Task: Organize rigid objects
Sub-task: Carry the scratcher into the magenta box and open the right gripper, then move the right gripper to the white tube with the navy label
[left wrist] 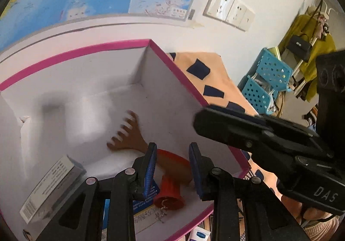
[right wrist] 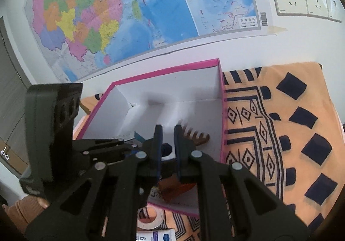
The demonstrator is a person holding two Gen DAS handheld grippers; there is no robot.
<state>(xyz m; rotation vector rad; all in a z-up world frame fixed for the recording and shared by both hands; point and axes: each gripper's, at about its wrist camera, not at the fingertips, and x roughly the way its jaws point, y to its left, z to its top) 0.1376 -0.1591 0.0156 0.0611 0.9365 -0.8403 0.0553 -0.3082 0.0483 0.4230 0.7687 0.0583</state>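
Observation:
A white box with a pink rim (left wrist: 75, 52) (right wrist: 163, 71) lies open on a patterned cloth. Inside it rests a wooden back scratcher (left wrist: 127, 133) (right wrist: 198, 135) with an orange-red handle (left wrist: 170, 167). My left gripper (left wrist: 172, 161) reaches down into the box, and its blue pads sit against both sides of that handle. In the right wrist view the left gripper (right wrist: 103, 148) shows at the left. My right gripper (right wrist: 168, 139) hovers over the box, its jaws close together with nothing between them. In the left wrist view its tip (left wrist: 198, 120) sits above the box's right wall.
A white carton (left wrist: 54, 187) and a blue packet (left wrist: 140, 202) also lie in the box. A tape roll (right wrist: 148, 217) and a white tube (right wrist: 155, 235) sit on the orange cloth (right wrist: 280, 133) in front of it. A wall map (right wrist: 129, 14) hangs behind. Blue baskets (left wrist: 265, 81) stand at the right.

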